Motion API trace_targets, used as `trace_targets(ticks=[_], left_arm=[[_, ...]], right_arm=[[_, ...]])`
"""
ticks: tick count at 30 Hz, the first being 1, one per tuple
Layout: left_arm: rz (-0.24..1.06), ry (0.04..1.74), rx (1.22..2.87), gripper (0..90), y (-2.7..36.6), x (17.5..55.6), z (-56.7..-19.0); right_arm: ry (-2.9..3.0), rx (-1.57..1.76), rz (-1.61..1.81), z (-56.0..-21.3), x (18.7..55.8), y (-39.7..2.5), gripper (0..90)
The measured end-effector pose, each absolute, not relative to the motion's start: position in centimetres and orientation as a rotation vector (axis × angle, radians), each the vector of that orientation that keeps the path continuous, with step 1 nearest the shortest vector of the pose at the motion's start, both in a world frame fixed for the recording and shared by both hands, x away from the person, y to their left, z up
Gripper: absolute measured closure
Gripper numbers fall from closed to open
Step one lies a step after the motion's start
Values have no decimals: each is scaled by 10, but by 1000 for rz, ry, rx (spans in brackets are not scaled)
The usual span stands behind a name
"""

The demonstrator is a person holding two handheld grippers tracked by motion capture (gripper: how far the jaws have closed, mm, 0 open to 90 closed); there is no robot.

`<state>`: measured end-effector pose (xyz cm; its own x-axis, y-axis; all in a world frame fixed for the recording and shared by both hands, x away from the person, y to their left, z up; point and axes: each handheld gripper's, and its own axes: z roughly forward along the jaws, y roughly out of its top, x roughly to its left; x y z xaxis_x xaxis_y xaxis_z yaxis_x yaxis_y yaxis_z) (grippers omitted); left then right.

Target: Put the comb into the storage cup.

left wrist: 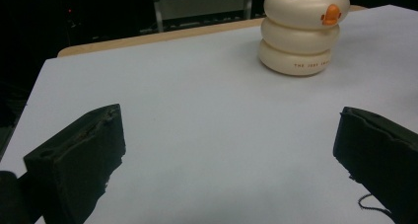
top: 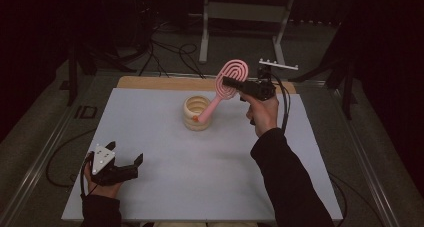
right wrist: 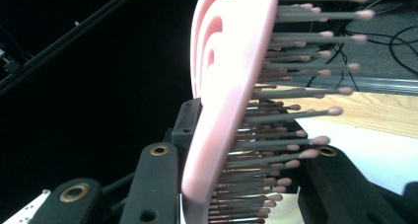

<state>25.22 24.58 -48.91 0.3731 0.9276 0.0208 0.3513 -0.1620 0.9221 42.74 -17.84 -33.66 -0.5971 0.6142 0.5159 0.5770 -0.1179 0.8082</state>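
The right gripper (top: 234, 83) is pinching the head of the pink brush (top: 227, 84) and holding it tilted in the air, its handle tip sitting at the rim of the cream cup (top: 196, 114) (whether inside it I cannot tell). The left gripper (top: 125, 154) is resting spread and empty near the table's (top: 165, 162) front left corner. Judging by this, the brush is gripped and at the cup, and what is left is lowering it in and letting go.

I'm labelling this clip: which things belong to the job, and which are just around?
In the job: pink plastic hairbrush, clamped in the right tool; cream ringed holder with orange duck.

Just around: open left tool, idle; white table; floor cables.
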Motion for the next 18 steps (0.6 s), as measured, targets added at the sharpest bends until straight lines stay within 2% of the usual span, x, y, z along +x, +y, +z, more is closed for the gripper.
trace_targets(ticks=[18], left_arm=[[796,1142,1706,3,247,252,-489]], right_arm=[[2066,1367,1837,-325,439,-168,638]])
